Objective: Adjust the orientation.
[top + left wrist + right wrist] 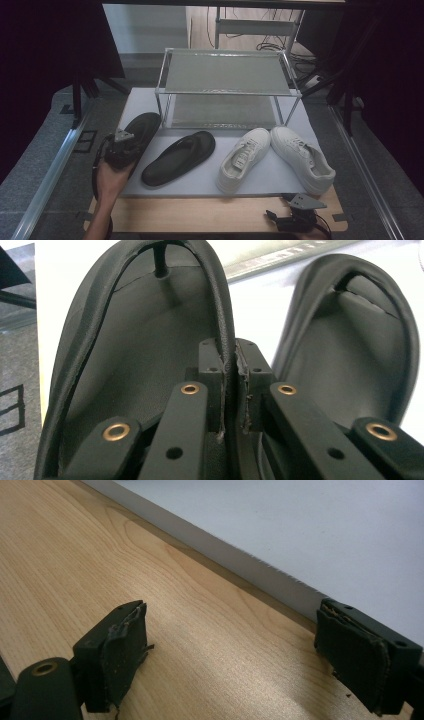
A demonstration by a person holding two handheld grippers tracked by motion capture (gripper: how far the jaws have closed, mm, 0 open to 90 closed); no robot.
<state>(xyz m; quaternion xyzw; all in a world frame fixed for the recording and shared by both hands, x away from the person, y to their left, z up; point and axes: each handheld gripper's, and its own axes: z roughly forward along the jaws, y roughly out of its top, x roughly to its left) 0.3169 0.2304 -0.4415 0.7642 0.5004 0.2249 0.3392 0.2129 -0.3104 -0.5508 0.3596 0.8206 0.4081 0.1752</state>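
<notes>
Pinching the left sandal's [138,131] strap [224,347], the left gripper [231,390] is nearly closed; the right gripper [230,655], wide open and empty, rests on the near table [75,560].

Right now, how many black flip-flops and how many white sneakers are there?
Black rubber flip-flops: 2, one pinched by its strap in the left gripper, one lying on the pale grey mat
White lace-up sneakers: 2, left one and right one
Total: 4 shoes
</notes>
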